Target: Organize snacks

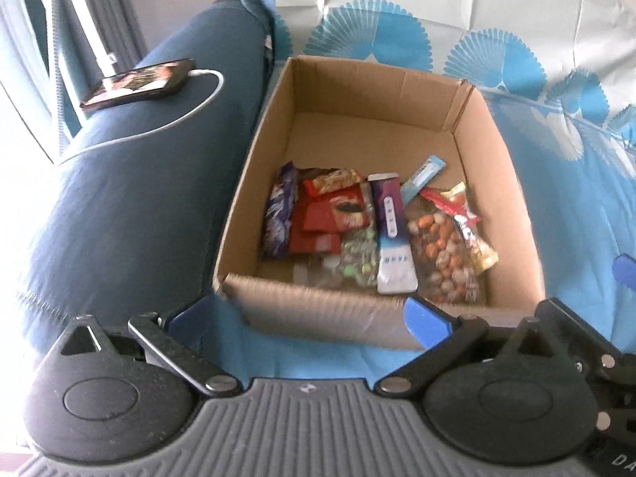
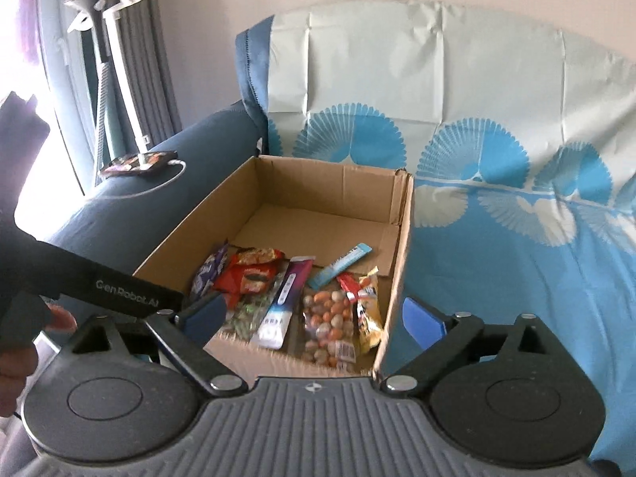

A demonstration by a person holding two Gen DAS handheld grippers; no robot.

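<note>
A: How does the left hand-held gripper (image 1: pixel 310 318) stand?

B: Its blue pads are spread wide with nothing between them. It hovers just in front of the box's (image 1: pixel 330 314) near wall, aimed down into it. The right hand-held gripper (image 2: pixel 314 318) is the same: wide apart, empty, and a little further back, so it takes in the whole box.

A: And where are the snacks?

B: All inside the box, bunched in the near half; the far half of the floor is bare cardboard. A purple bar (image 1: pixel 280 210) lies along the left wall, red packs (image 1: pixel 330 214) beside it, then green sweets (image 1: pixel 357 256), a purple-and-white pack (image 1: pixel 391 234), a bag of nuts (image 1: pixel 441 250) and a yellow pack (image 1: pixel 477 246) to the right. A thin blue stick (image 1: pixel 421 179) leans behind them.

A: Why is the box there?

B: It sits on the sofa's patterned cover (image 2: pixel 497 258), pressed against the armrest (image 1: pixel 139 183), which likely keeps it from sliding. A phone (image 1: pixel 139 83) rests on that armrest, charging, well clear of the work.

A: How far along?

B: Probably near the end, since no snack shows outside the box.
</note>
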